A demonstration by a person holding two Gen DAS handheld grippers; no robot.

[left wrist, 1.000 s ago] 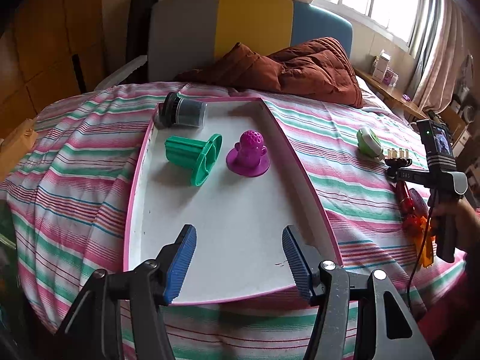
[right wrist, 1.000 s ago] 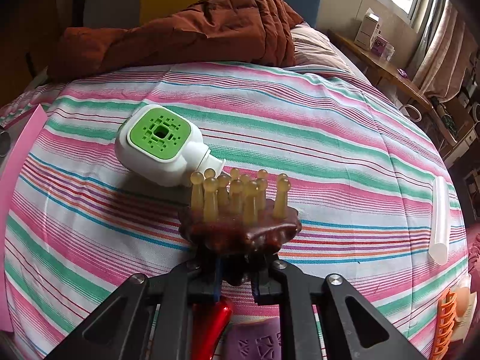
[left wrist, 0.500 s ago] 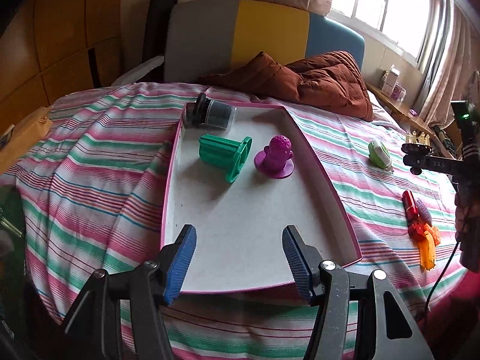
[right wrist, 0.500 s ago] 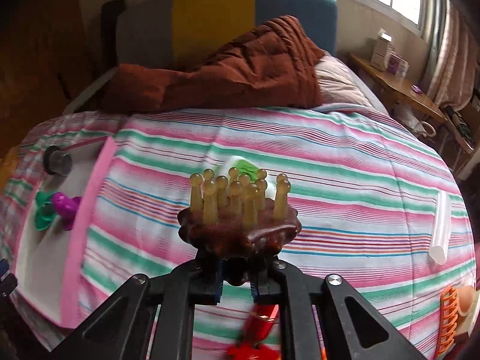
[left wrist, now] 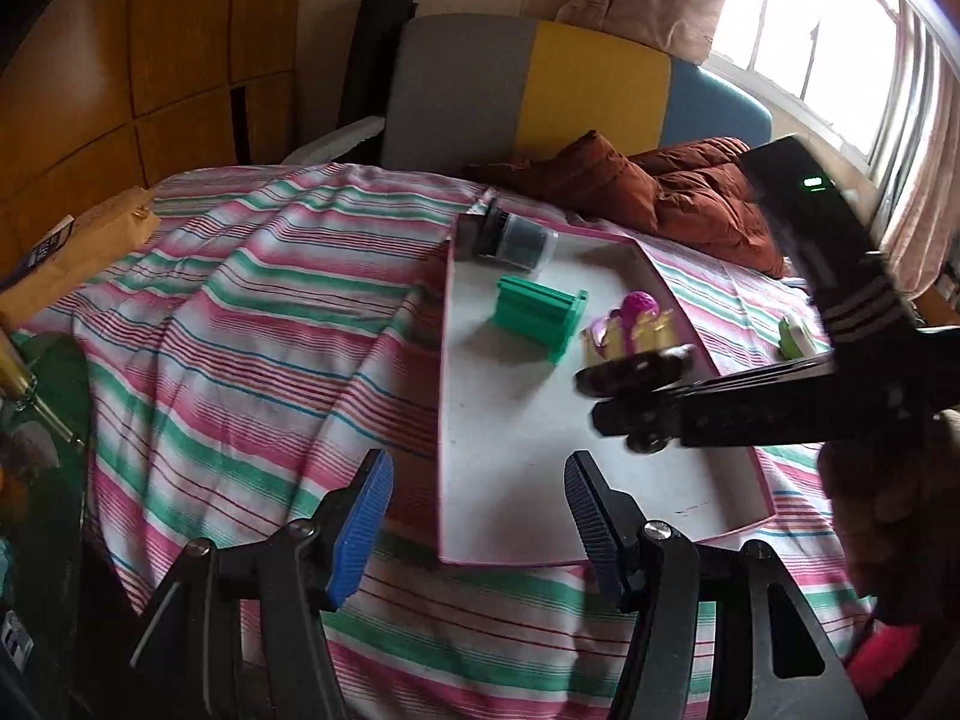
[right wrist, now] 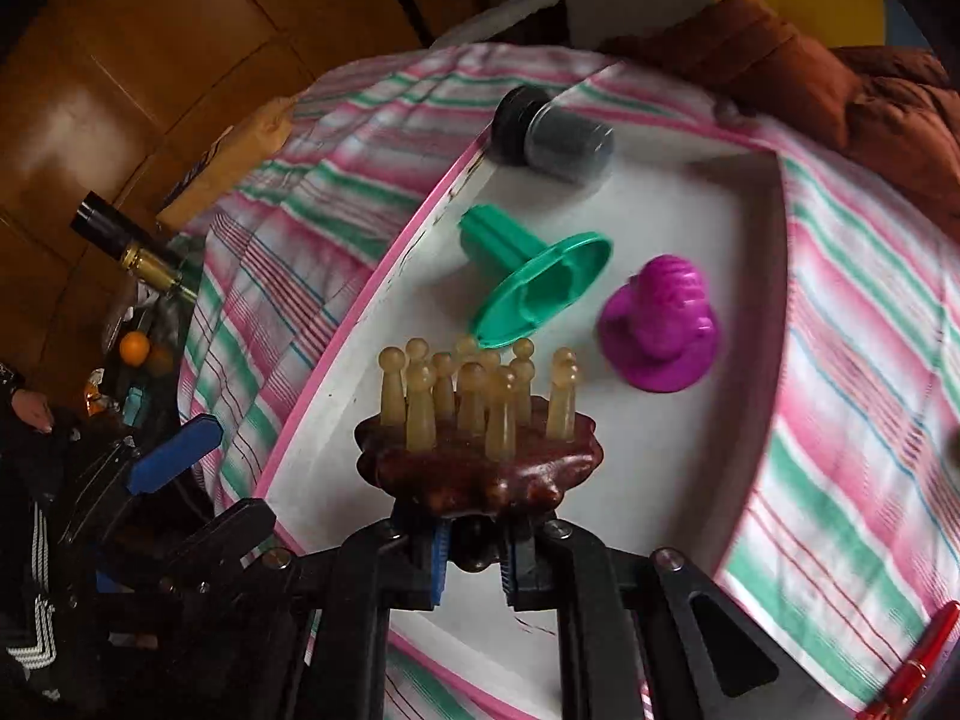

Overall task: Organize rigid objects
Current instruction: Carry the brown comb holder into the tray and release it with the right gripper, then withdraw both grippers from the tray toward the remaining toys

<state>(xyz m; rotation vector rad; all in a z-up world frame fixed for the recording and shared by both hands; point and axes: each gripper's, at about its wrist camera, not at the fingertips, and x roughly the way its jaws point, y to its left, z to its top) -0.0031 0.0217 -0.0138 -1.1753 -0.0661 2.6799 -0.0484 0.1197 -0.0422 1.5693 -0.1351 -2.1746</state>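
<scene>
The brown massager (right wrist: pixel 480 468), clamped in the right gripper (right wrist: pixel 474 558), is held above the tray (right wrist: pixel 672 438); it should be lowered onto bare floor near the 3 items. The left gripper (left wrist: pixel 474 516) is held apart, empty.

1. Wood-panelled wall (left wrist: pixel 150 78) on the left.
2. Grey, yellow and blue headboard (left wrist: pixel 540 90) behind the striped bedspread (left wrist: pixel 252 324).
3. Bright curtained window (left wrist: pixel 828 42) at right.
</scene>
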